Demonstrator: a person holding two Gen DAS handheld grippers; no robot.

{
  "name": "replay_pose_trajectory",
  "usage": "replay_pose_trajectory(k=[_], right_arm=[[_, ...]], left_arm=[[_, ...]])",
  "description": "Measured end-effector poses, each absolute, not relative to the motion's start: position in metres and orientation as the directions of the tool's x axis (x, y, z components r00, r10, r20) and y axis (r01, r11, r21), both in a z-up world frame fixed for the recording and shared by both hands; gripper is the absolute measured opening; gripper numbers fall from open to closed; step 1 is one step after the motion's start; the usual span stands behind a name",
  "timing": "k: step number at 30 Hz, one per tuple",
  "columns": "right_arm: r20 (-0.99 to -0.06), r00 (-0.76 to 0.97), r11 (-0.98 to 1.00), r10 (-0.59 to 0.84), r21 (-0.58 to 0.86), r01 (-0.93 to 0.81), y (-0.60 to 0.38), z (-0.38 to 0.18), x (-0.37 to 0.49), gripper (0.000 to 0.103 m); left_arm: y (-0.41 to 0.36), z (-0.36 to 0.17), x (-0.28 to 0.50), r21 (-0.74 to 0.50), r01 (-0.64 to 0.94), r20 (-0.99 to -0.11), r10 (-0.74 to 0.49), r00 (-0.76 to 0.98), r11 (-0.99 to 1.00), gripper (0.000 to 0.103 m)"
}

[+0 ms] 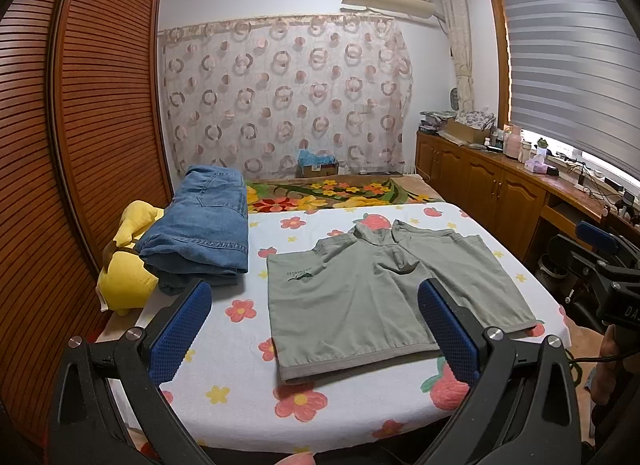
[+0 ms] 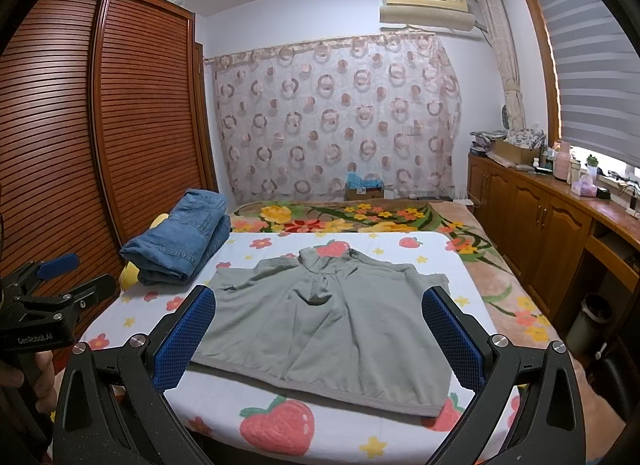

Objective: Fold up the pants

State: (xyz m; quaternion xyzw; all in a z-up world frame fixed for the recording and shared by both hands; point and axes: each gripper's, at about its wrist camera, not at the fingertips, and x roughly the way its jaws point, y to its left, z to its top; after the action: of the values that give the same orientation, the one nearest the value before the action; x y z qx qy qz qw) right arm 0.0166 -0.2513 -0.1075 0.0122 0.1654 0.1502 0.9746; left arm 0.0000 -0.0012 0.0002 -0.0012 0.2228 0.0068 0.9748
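A pair of grey-green shorts (image 1: 380, 297) lies flat and spread out on the white flowered sheet (image 1: 240, 385), waistband towards me and legs pointing away. It also shows in the right wrist view (image 2: 320, 325). My left gripper (image 1: 316, 329) is open and empty, held above the near edge of the bed over the shorts' left half. My right gripper (image 2: 320, 333) is open and empty, held above the shorts' waistband. The right gripper also appears at the right edge of the left wrist view (image 1: 600, 265), and the left gripper at the left edge of the right wrist view (image 2: 52, 289).
Folded blue jeans (image 1: 200, 233) lie at the bed's left on a yellow plush toy (image 1: 128, 265). A louvred wooden wardrobe (image 1: 80, 125) stands on the left. A wooden cabinet (image 1: 500, 185) with clutter runs along the right. A flowered blanket (image 1: 340, 193) covers the far bed.
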Motion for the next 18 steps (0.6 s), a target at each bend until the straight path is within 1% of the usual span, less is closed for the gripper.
replay_pose_trajectory(k=[18], right_arm=[[-0.307, 0.905, 0.955, 0.295, 0.079, -0.285, -0.2527, -0.1069, 0.0153, 0.103]], left_arm=[[-0.0016, 0.0005, -0.0002, 0.002, -0.015, -0.434, 0.014, 0.901, 1.000, 0.103]])
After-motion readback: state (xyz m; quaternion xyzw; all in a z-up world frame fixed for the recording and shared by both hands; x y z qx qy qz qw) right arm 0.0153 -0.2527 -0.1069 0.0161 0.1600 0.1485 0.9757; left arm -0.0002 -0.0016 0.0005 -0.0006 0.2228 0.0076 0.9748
